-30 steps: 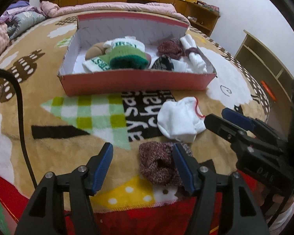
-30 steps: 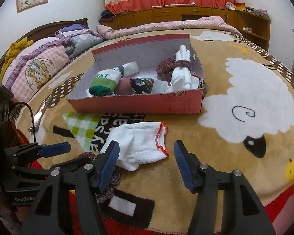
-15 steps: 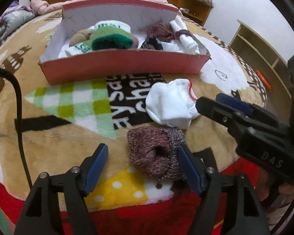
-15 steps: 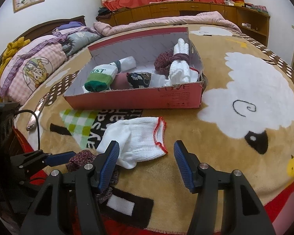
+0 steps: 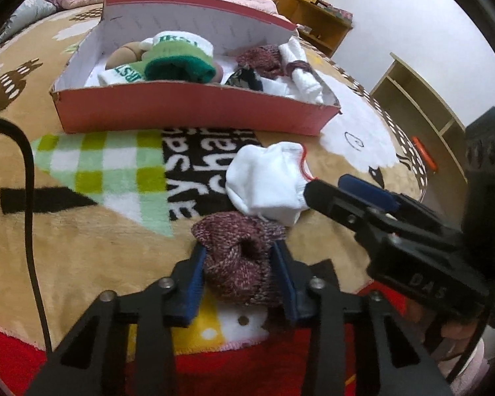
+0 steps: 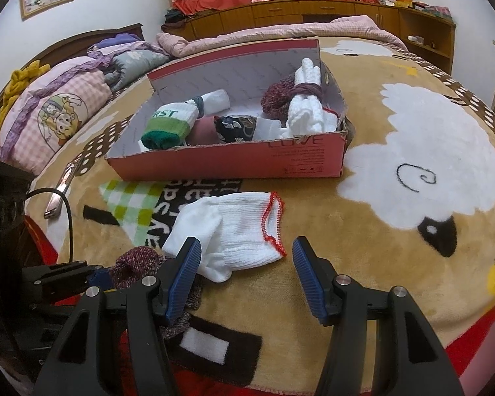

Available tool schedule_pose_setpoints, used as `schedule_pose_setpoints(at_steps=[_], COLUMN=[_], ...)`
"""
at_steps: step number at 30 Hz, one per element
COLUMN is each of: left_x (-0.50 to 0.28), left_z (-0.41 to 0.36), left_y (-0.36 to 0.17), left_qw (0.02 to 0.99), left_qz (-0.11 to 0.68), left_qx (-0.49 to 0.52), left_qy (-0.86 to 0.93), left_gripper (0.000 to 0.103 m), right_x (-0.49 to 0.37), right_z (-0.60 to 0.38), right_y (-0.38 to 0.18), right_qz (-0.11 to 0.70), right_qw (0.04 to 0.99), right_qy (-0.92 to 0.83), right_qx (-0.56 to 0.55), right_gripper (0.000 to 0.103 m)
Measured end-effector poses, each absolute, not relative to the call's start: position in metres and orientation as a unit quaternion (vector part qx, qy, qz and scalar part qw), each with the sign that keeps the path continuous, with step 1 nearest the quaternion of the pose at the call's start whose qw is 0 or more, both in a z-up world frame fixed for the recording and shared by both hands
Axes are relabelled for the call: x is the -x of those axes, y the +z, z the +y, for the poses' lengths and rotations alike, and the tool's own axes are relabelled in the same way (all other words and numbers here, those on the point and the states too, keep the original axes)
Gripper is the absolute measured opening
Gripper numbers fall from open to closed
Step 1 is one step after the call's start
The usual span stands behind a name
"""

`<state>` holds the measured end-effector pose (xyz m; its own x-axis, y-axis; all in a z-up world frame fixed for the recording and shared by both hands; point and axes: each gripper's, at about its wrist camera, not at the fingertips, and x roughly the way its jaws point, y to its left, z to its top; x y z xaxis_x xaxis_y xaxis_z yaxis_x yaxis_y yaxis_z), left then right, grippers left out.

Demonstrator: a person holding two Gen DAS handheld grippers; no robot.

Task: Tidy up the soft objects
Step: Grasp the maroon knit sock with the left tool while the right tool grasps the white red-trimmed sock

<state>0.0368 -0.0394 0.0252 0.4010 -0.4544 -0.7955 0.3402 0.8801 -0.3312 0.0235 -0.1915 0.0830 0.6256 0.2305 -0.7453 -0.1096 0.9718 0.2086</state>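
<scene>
A maroon knitted sock [image 5: 237,231] lies bunched on the blanket near its front edge. My left gripper [image 5: 239,249] has its jaws closing on the sock, and both blue pads press into its sides. Just beyond lies a white glove with red trim [image 5: 267,181] [image 6: 231,224]. My right gripper [image 6: 246,247] hovers open over the glove's near end, touching nothing; in the left wrist view the right gripper [image 5: 330,184] reaches in from the right. The pink shoe box [image 6: 231,161] [image 5: 194,109] behind holds several rolled socks.
A patterned blanket [image 6: 396,171] covers the bed. A phone [image 6: 61,191] and a black cable [image 5: 29,198] lie at the left. Pillows [image 6: 49,115] are piled at the far left. A wooden shelf [image 5: 422,105] stands past the bed's right side.
My left gripper moved forward over the maroon sock and its jaws came together on it. The right gripper stayed put, still open over the white glove.
</scene>
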Motion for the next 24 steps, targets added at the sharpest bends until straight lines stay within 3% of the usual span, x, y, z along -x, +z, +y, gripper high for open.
schedule_pose_setpoints(at_steps=[7,20,21,24], left_x=[-0.034,-0.042,-0.042,-0.042], left_z=[-0.033,-0.013,-0.013,-0.014], left_y=[0.036,0.038,0.038,0.037], left_qw=[0.843,0.858,0.858,0.858], left_qz=[0.484,0.474,0.475,0.476], left_qx=[0.052,0.057,0.058,0.055], left_qy=[-0.23,-0.187,-0.187,-0.186], left_gripper=[0.026,0.026,0.026,0.026], right_x=[-0.025,-0.039,-0.04,-0.04], right_z=[-0.186,-0.171,-0.169,-0.168], right_y=[0.081,0.068,0.067,0.064], right_qz=[0.426,0.443,0.444,0.444], right_qw=[0.896,0.886,0.886,0.885], right_qy=[0.102,0.114,0.114,0.119], right_qx=[-0.075,-0.073,-0.07,-0.075], right_gripper=[0.059,0.064,0.064,0.049])
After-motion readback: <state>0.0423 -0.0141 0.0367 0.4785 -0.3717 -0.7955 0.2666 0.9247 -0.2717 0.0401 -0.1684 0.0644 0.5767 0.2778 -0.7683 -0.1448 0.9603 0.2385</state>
